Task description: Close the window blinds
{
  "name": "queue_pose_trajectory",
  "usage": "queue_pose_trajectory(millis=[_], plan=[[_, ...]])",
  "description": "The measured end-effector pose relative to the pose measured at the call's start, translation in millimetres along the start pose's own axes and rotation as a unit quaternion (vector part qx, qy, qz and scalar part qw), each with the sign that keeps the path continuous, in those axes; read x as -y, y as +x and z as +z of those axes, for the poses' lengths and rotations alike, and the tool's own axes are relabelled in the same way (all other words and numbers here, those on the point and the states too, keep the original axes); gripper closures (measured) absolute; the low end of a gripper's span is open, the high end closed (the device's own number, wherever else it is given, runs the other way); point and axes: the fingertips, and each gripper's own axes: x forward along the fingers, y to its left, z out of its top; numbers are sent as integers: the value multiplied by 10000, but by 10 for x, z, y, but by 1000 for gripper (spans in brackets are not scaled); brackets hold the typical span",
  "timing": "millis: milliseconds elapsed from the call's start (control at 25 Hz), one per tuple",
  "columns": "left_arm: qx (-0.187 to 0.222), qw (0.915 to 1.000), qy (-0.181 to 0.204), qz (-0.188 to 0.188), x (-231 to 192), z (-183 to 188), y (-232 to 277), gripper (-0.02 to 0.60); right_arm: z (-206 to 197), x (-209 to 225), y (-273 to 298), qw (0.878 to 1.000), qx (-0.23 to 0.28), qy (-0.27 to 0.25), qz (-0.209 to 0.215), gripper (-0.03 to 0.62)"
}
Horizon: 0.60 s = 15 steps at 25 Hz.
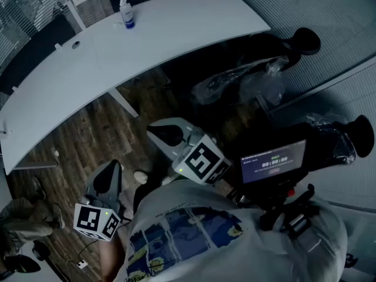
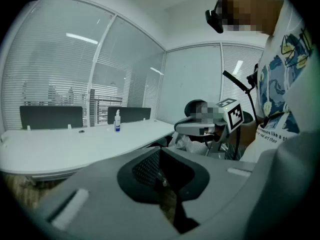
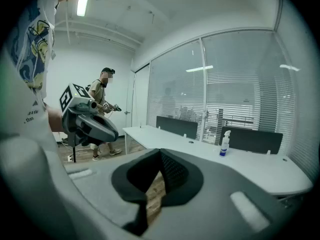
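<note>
left gripper clenched tight on nothing. right gripper clenched too, empty. window blinds straight ahead of both, well past the white desk and its spray bottle. slats long from side to side, gaps showing the outside. right gripper likely a bit nearer. no cord or wand in sight. small screen showing what looks like zeros. shirt words partly readable: "real art".

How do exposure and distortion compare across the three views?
Head view: dim and bluish, only the white desk reads bright. Left gripper view and right gripper view: well lit, strong fisheye, dark corners, ceiling-light reflections on the glass wall.
</note>
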Motion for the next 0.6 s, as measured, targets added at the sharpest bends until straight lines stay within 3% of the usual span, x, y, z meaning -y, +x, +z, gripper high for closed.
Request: queue_pose_trajectory(millis=[600], plan=[[-4,9999,116,7,71,-32,183,575,-119,182,-74,10000,19,53,-44,592]])
